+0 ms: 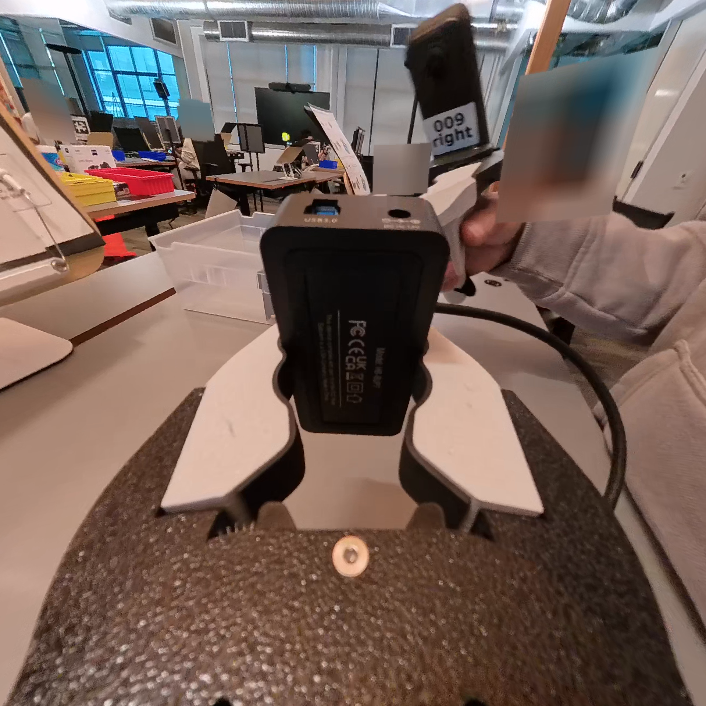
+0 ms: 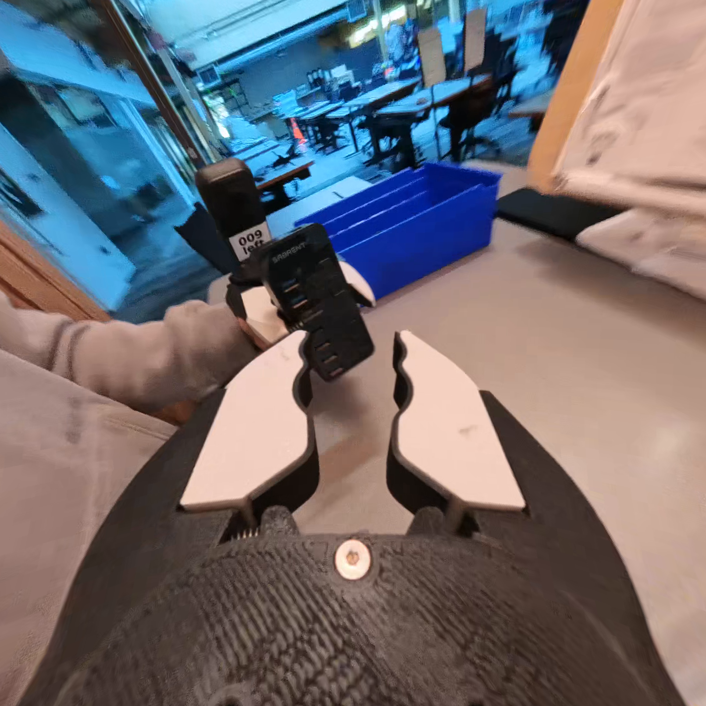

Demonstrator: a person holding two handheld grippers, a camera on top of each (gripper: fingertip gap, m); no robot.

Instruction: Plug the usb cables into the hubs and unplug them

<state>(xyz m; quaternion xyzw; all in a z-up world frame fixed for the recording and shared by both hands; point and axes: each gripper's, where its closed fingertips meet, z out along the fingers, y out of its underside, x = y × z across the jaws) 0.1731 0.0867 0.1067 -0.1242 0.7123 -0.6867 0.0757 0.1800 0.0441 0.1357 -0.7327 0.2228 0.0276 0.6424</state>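
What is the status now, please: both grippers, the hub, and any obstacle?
Left gripper shut on black hub, held off the table. Right gripper open, empty. Black cable loops beside hub, not plugged in view. Nothing blocking.

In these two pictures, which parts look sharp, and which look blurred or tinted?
Left wrist view: the hub in the left gripper is sharp; the right gripper behind is motion-blurred. Right wrist view: background smeared and blue-tinted; the open right gripper stays fairly crisp.

matt blk plastic hub (image 1: 353, 324), smooth grey table (image 1: 114, 382)
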